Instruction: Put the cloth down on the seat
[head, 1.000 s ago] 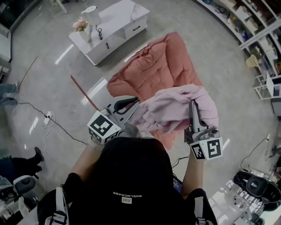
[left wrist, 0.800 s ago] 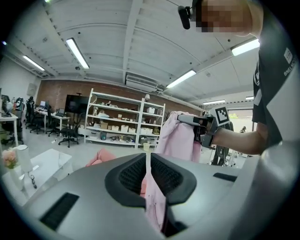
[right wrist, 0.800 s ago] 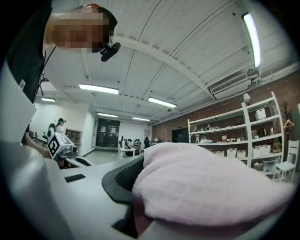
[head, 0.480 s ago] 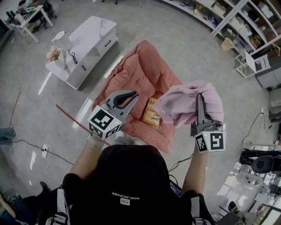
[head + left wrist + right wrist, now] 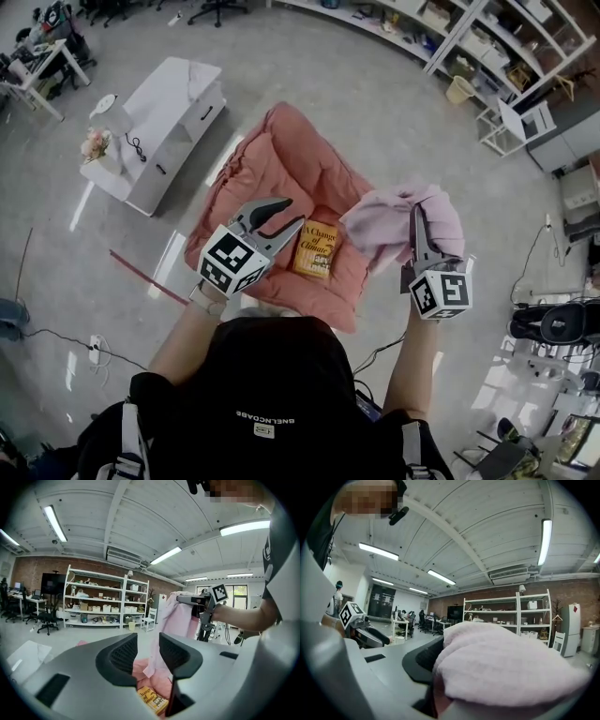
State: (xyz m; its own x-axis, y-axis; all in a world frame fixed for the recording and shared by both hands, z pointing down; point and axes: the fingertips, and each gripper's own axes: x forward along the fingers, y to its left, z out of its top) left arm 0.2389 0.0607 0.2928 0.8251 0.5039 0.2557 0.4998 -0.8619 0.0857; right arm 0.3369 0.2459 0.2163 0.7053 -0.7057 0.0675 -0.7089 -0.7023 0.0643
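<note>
Both left gripper (image 5: 292,212) jaws have just been opening, empty. Right gripper (image 5: 414,214) jaws clamp the pink cloth (image 5: 384,225).

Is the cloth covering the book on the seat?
No, the book lies uncovered on the seat, with the cloth bunched in the right hand-held gripper.

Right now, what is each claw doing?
Left gripper: open, its jaws have just been opening, nothing between them.
Right gripper: shut on the pink cloth.
</note>
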